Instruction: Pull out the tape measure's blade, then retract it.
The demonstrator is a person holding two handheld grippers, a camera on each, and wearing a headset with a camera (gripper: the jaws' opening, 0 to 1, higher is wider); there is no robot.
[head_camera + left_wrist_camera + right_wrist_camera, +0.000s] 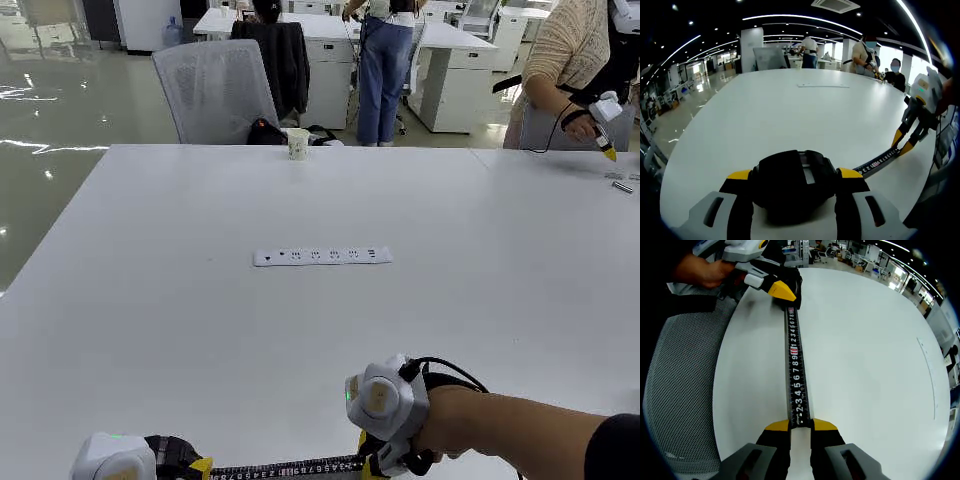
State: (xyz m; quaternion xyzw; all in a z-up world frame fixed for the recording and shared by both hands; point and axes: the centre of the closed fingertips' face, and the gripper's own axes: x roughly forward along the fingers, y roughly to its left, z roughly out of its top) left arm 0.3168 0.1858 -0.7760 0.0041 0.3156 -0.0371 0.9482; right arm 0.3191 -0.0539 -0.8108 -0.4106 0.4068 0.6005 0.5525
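The black tape measure case [792, 182] sits between the yellow-tipped jaws of my left gripper [795, 175], which is shut on it. The same case [790, 287] appears at the far end of the blade in the right gripper view. The dark numbered blade [794, 375] is drawn out and runs straight to my right gripper [801, 424], shut on the blade's end. In the head view the blade [285, 468] spans the table's near edge between the left gripper [195, 467] and the right gripper [368, 465]. The left gripper view shows the blade [880, 161] reaching the right gripper [904, 144].
The white table [300, 320] carries a white power strip [322, 256] in the middle and a paper cup [298, 143] at the far edge. A grey mesh chair [215, 90] stands behind it. A person [575, 70] with another gripper works at the far right.
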